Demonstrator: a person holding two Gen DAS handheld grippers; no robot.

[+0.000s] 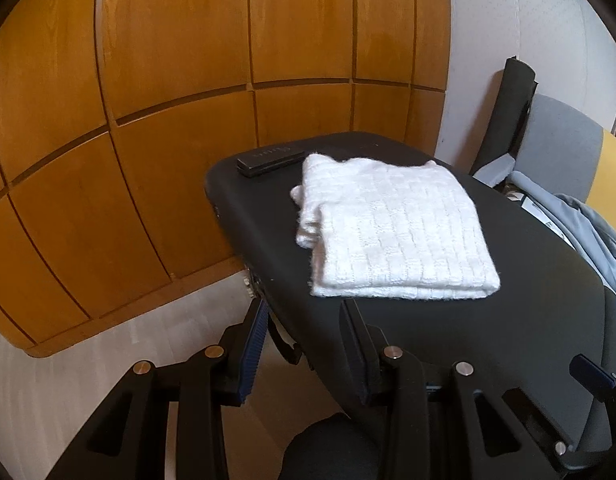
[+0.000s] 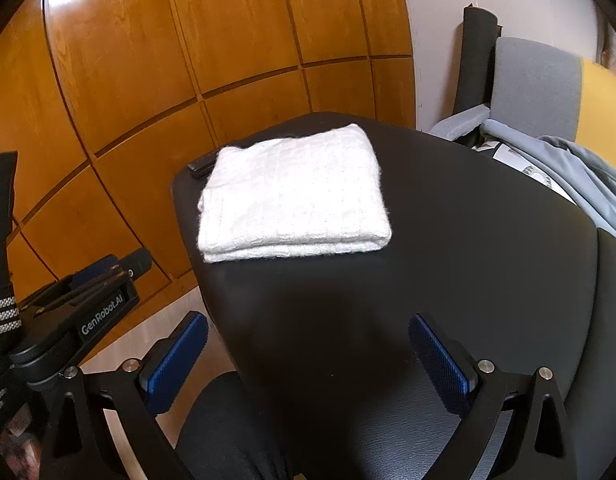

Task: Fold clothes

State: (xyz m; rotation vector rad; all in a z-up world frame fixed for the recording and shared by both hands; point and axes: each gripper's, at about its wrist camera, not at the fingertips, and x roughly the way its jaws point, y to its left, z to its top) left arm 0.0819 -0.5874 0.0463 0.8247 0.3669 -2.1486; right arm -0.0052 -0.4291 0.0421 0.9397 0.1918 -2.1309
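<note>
The folded white knit is squared on the black worktop, near its far-left edge, a black remote just beyond. Left claw and right claw are held apart, empty, over the bare near edge.

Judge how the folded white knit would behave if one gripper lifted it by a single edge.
The white knit looks soft and layered, so it would probably droop and unfold. Its fuzzy texture likely grips the fingers well. It seems light for its bulk.

Both black two-finger grippers wore ribbed blue pads, silver screws and white "GenRobot.AI" lettering, beside a black, white-striped sleeve.
</note>
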